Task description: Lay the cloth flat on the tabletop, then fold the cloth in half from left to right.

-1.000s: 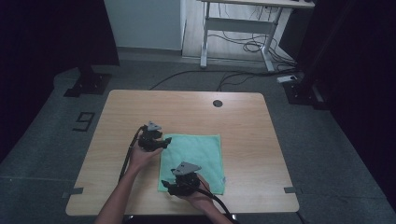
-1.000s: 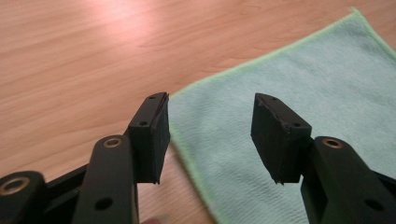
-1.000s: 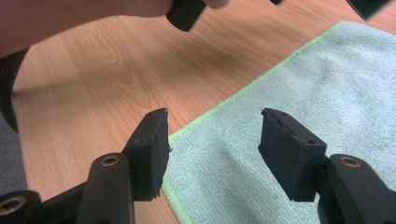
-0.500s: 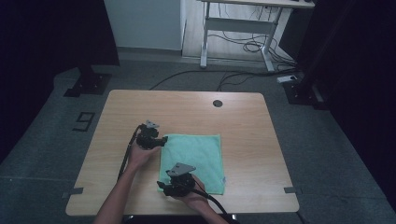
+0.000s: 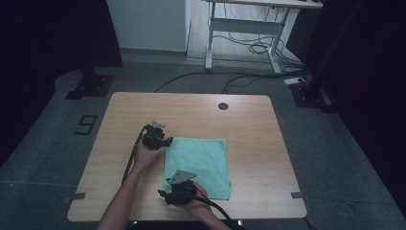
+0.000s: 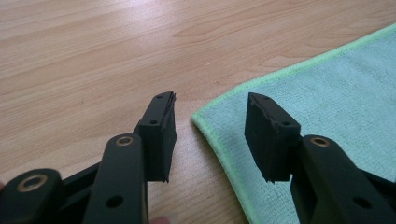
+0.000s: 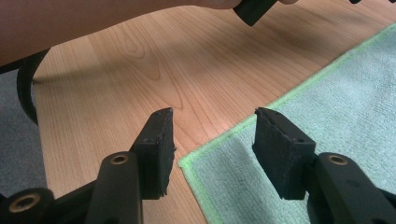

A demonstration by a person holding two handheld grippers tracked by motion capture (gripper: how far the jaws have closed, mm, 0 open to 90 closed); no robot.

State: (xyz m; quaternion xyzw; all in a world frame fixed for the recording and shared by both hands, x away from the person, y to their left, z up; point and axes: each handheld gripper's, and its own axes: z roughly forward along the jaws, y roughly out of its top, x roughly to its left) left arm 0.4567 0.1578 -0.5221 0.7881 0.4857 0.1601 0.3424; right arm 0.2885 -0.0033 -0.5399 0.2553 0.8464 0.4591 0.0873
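Your left claw and right claw are both open, just closing, each over a corner of the green cloth; no writing on it is readable.

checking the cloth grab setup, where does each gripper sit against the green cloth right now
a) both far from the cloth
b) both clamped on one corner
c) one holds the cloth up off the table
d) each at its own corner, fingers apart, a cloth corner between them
d: the left gripper and the right gripper each straddle a corner of the green cloth, fingers apart, and the cloth lies flat on the table.
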